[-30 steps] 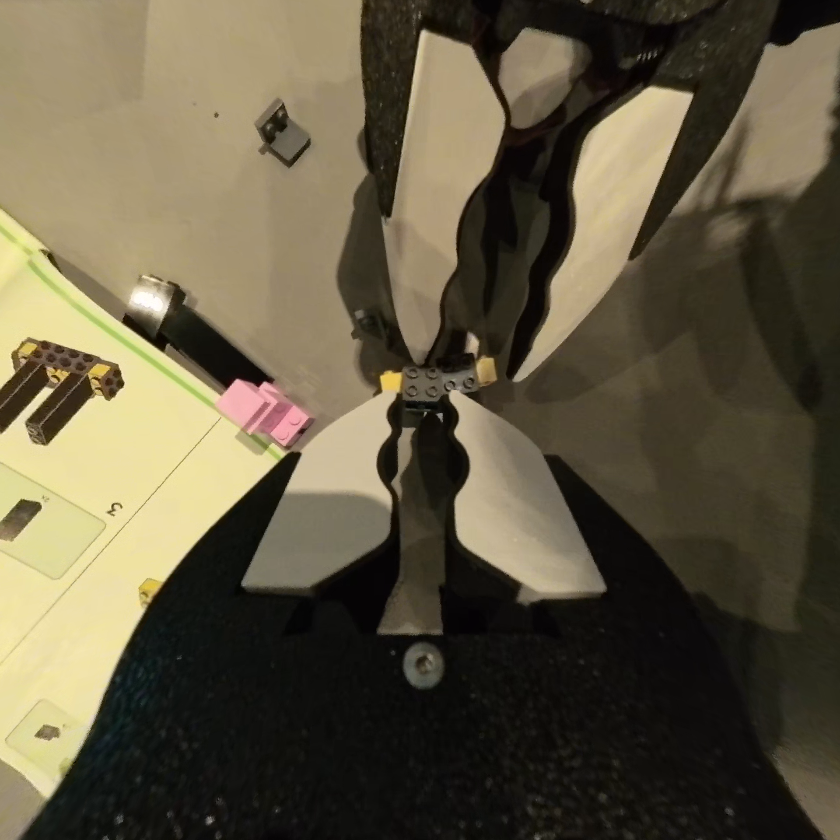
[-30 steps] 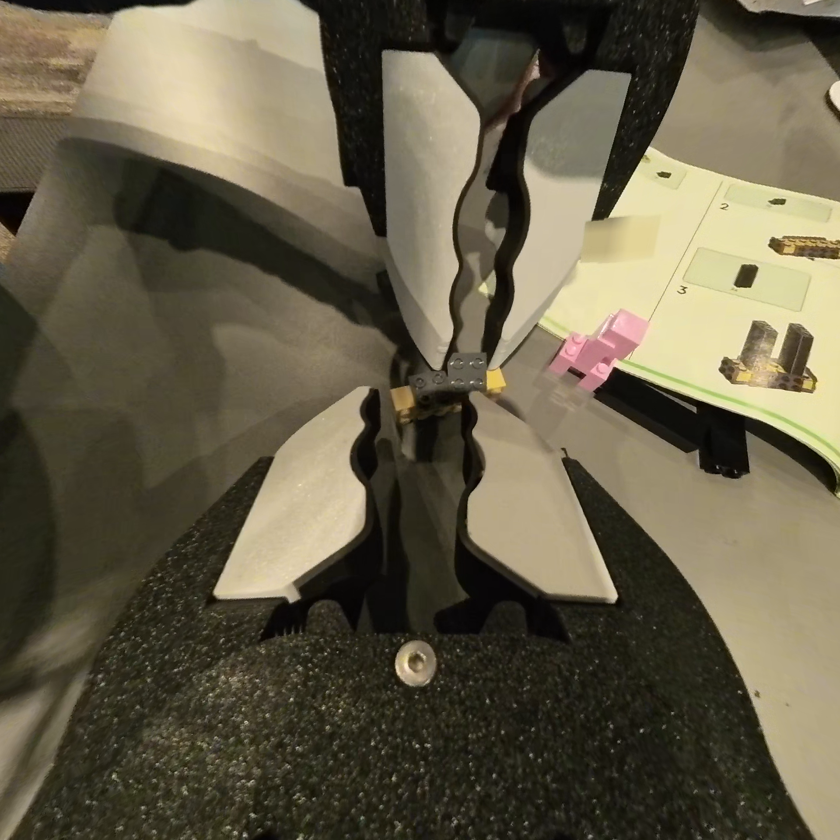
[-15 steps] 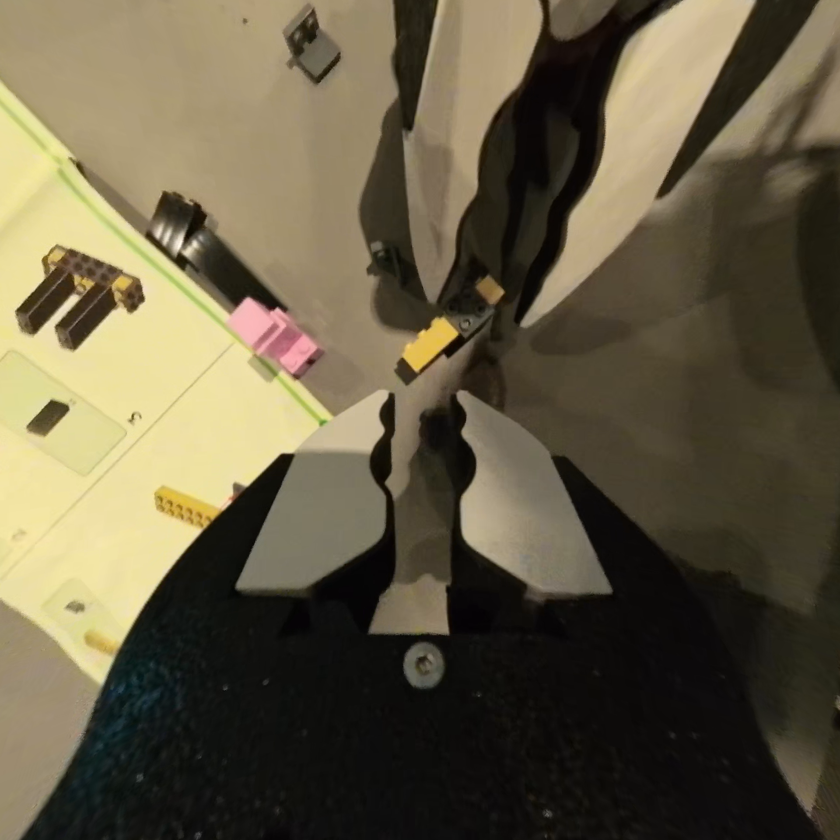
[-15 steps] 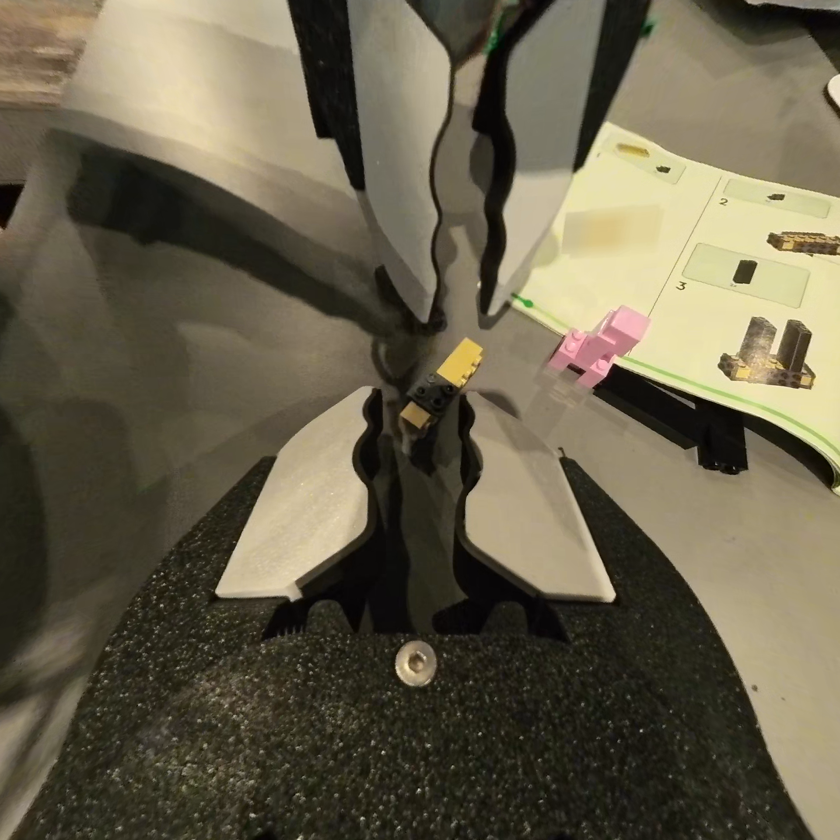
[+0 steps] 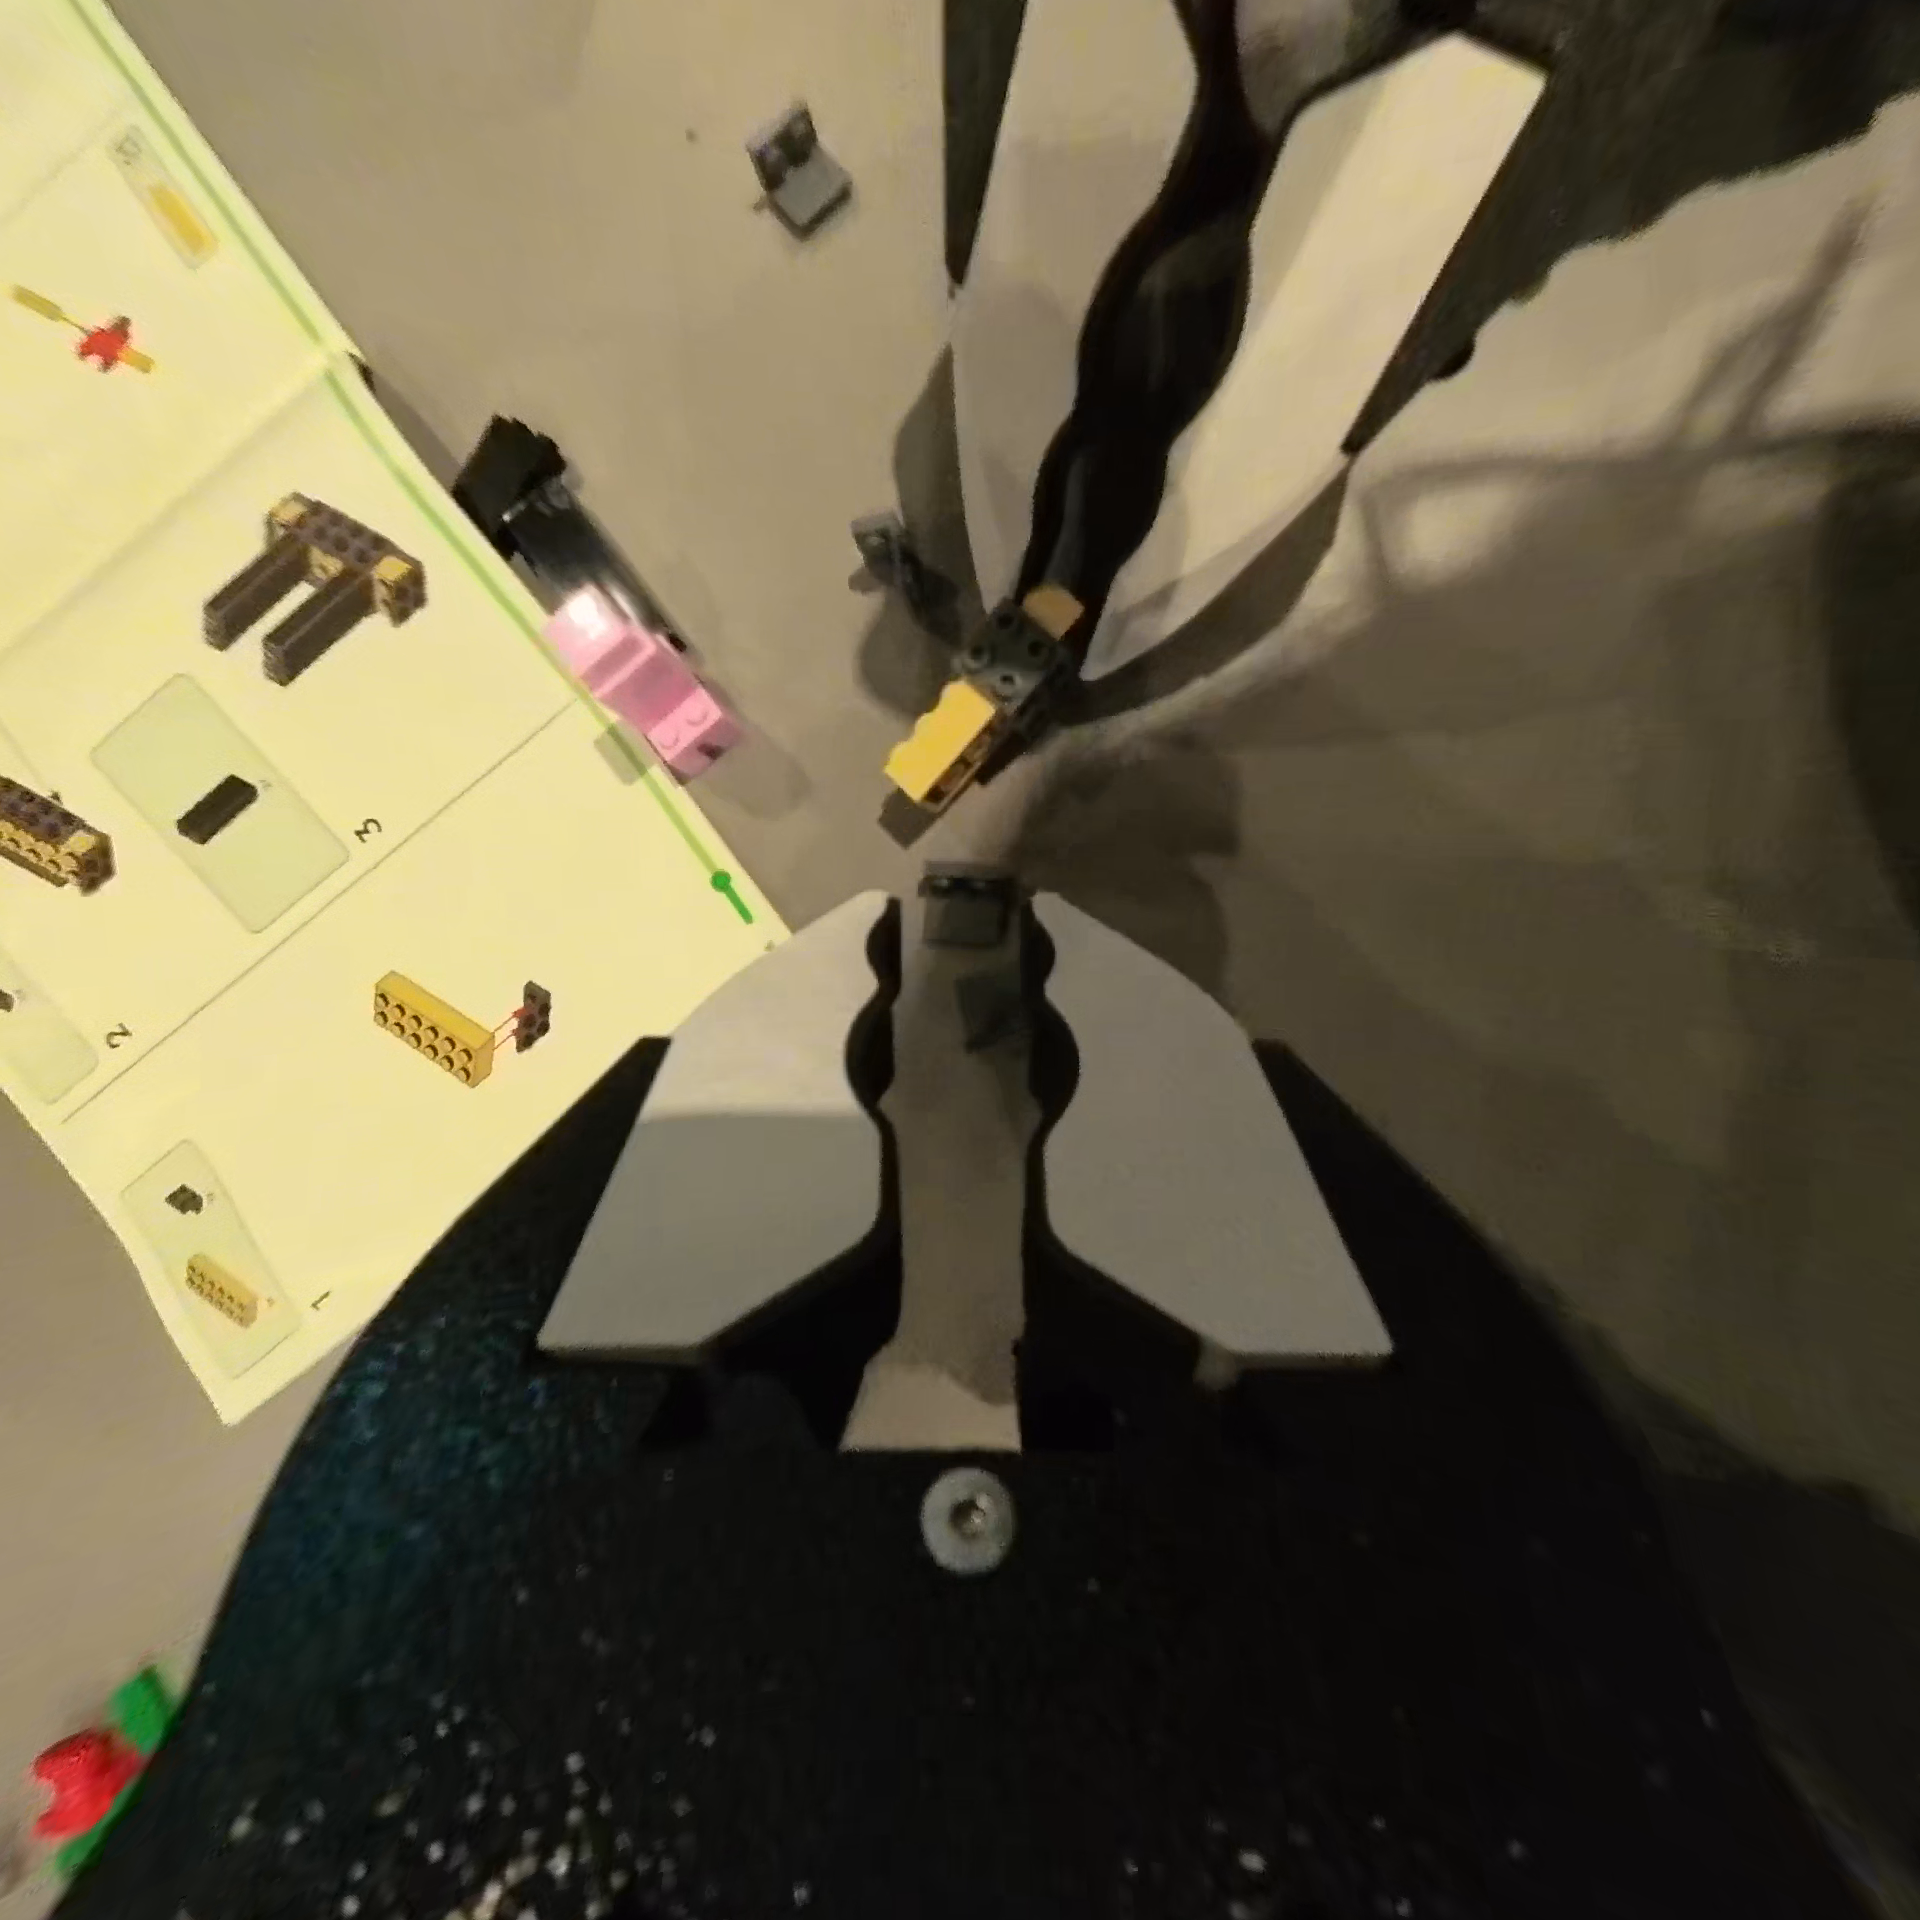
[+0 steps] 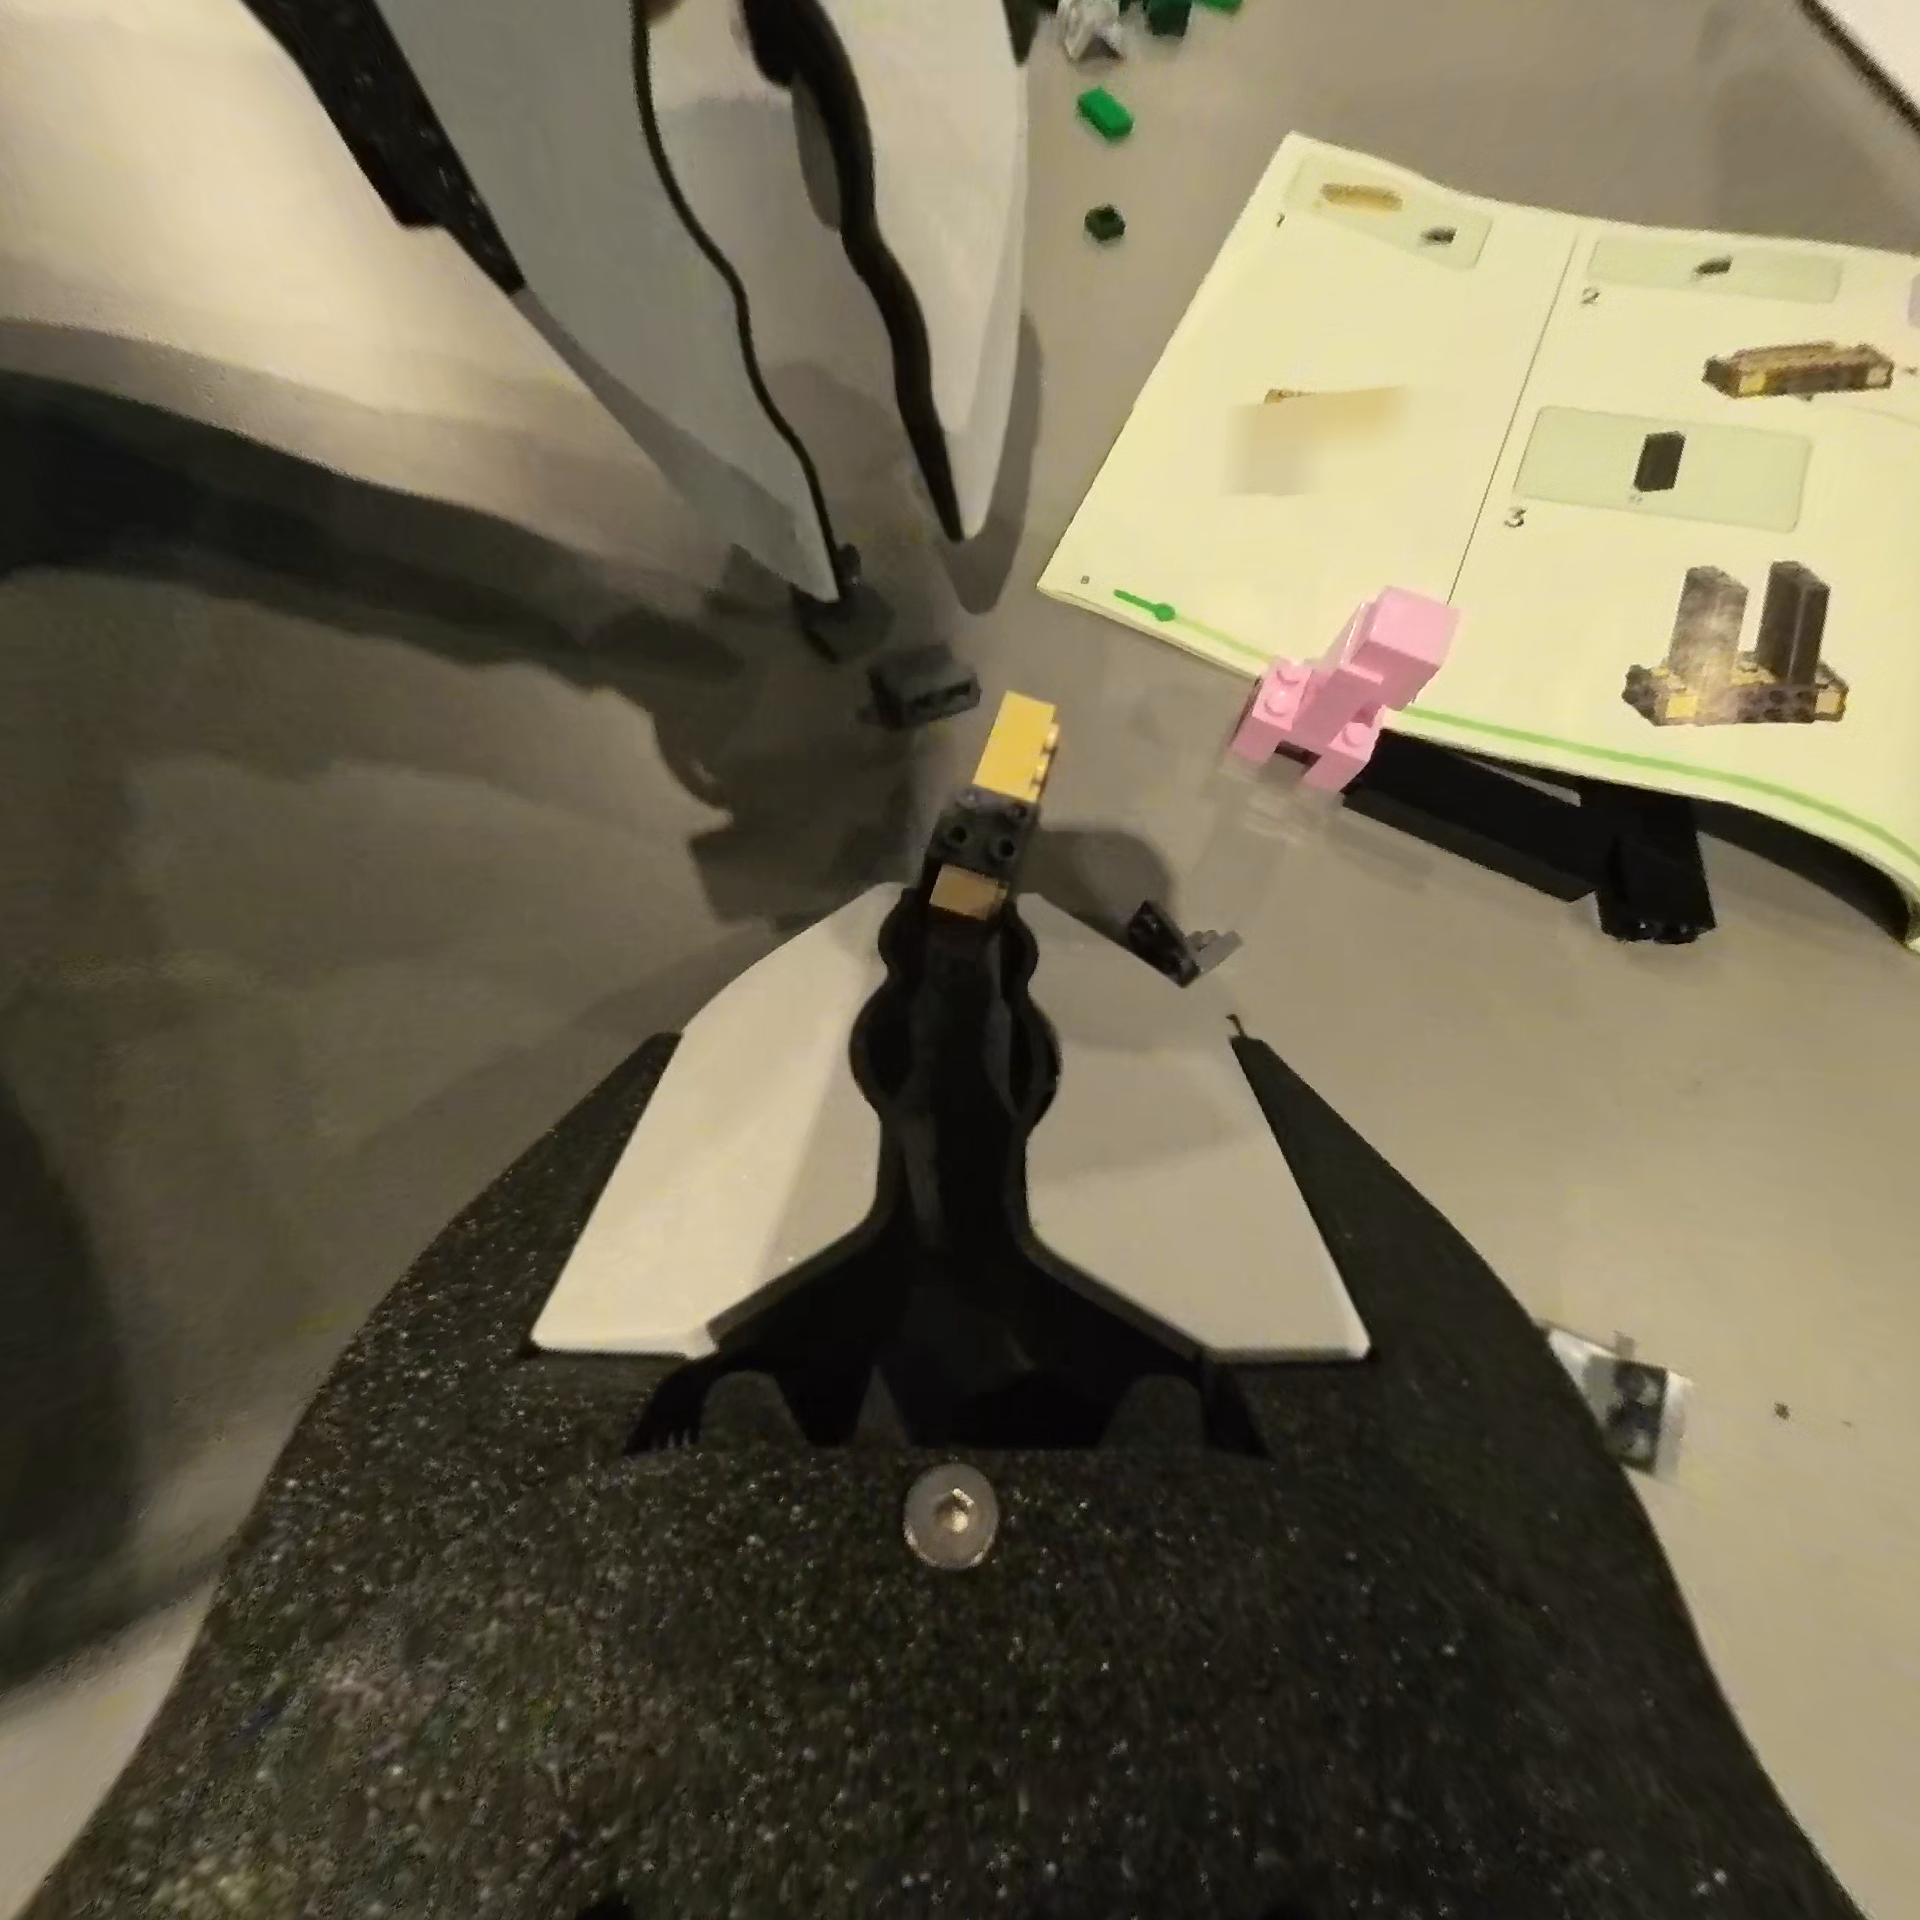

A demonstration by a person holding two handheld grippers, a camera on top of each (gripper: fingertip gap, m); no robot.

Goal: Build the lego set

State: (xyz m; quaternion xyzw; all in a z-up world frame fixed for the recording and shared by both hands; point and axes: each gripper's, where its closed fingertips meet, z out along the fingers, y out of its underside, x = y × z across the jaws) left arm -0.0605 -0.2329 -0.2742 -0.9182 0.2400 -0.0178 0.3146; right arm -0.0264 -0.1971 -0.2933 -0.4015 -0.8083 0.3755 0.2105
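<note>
Right gripper [image 6: 961, 914], grey fingers on a black speckled body, is clamped on the small tan-and-dark-grey lego assembly [image 6: 992, 805]. In the right wrist view the assembly sits just above frame centre, its tan brick end poking forward past the fingertips, clear of the grey tabletop [image 6: 1455, 1195]. Judgement: gripping by the dark end leaves the tan studs free for the next piece.

Left gripper [image 5: 961, 920] has its jaws parted and holds nothing. In the left wrist view a small dark grey piece [image 5: 964, 909] lies on the tabletop right at its fingertips, framed by the gap; probably the next part to be picked. The held assembly shows above it, centre of frame, near but apart.

Other parts:
- pale green instruction booklet [image 5: 312, 831], left side of left view, open flat so the step diagrams can be read
- pink lego pig figure [image 6: 1345, 691] at the booklet's edge, right of centre in right view
- long black lego bricks [image 6: 1558, 842] partly tucked under the booklet
- loose grey bracket piece [image 5: 798, 177], upper middle of left view
- dark clip piece [image 6: 1179, 945] beside the right fingertips
- green loose bits [image 6: 1103, 109] at top of right view

Build is at an early stage, by my reading.
</note>
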